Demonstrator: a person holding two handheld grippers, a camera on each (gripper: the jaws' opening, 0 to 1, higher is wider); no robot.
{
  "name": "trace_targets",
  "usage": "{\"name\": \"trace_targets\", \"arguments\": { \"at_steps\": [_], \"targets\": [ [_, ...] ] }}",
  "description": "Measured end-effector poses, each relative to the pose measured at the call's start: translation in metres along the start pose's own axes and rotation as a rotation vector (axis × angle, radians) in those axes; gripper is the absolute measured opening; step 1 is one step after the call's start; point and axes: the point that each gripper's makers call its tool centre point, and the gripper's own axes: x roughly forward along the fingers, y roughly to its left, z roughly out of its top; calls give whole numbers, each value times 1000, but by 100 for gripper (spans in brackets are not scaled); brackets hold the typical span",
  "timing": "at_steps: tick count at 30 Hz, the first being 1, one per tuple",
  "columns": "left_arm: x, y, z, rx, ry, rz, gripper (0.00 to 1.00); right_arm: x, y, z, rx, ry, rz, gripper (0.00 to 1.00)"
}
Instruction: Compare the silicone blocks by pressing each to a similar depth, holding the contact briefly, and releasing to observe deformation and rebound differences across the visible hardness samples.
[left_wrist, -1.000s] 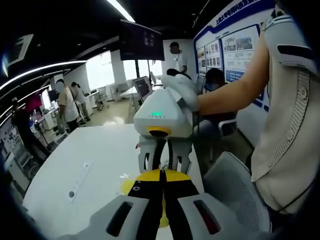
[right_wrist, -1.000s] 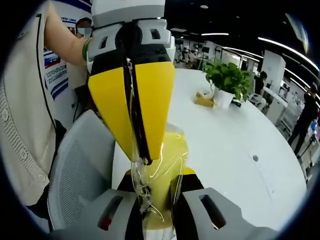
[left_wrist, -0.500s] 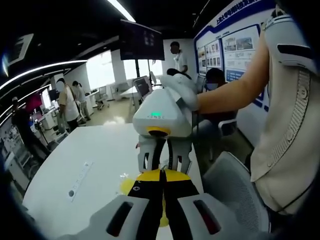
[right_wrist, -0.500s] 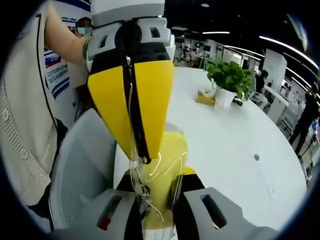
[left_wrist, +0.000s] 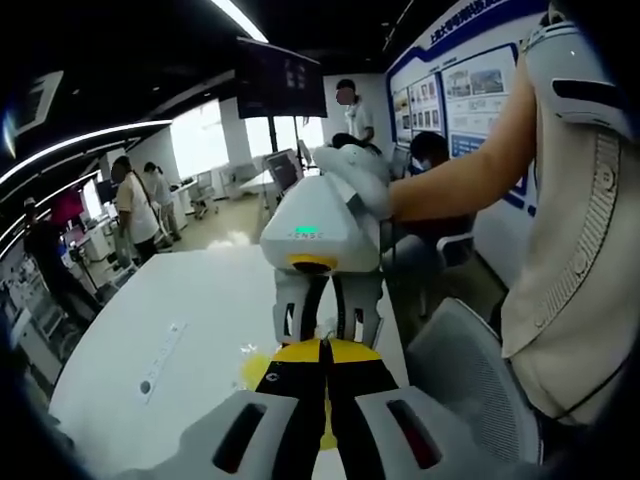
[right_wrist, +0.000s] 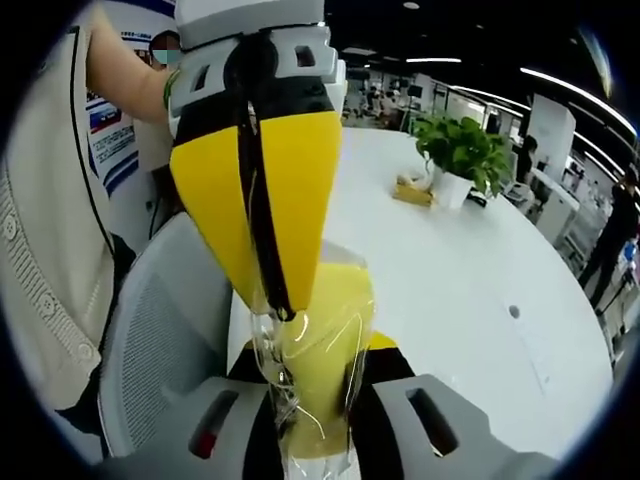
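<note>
In the right gripper view, the right gripper (right_wrist: 318, 385) rises from the bottom edge, its grey jaws with black inner faces closed on a soft yellow silicone block sealed in a clear, crinkled plastic wrapper (right_wrist: 322, 350). The block stands upright between these jaws, above the near edge of a large white round table (right_wrist: 470, 290). From the top of the same view the left gripper (right_wrist: 283, 310) reaches down, its broad yellow jaws pressed together with only a thin dark seam between them. Their tip pinches the upper left edge of the clear wrapper. Further back on the table sits a leafy green plant in a white pot (right_wrist: 458, 160). A grey mesh office chair (right_wrist: 165, 340) stands beside the table, next to the person's cream knitted top (right_wrist: 40, 230).

In the left gripper view, the closed yellow and black jaws of the left gripper (left_wrist: 322, 345) point toward the white body of the right gripper (left_wrist: 322, 320), held by the person's white-gloved hand (left_wrist: 355, 175). A sliver of the yellow block (left_wrist: 255, 372) peeks out to the left of the jaws. Several people stand in the open office behind.
</note>
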Motion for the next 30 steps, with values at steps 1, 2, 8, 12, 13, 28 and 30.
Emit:
{"name": "trace_targets", "arguments": {
  "at_steps": [1,2,8,12,13,28,30],
  "targets": [
    [0,0,0,2,2,0,0,1,-1,0,-15,-1,-4,15],
    [0,0,-1,3,3,1,0,1,-1,0,-17,-1,-5,15],
    [0,0,-2,-2,0,1,0,2,1,-1,0,1,11,17],
    [-2,0,-2,-4,-2,1,0,2,3,0,13,-7,26,18],
    [-2,0,-2,-4,-2,1,0,2,3,0,10,-7,25,18],
    [-5,0,-6,-7,1,6,0,5,6,0,22,2,50,23],
    [-5,0,-7,-8,2,6,0,6,7,0,24,3,53,23]
  ]
}}
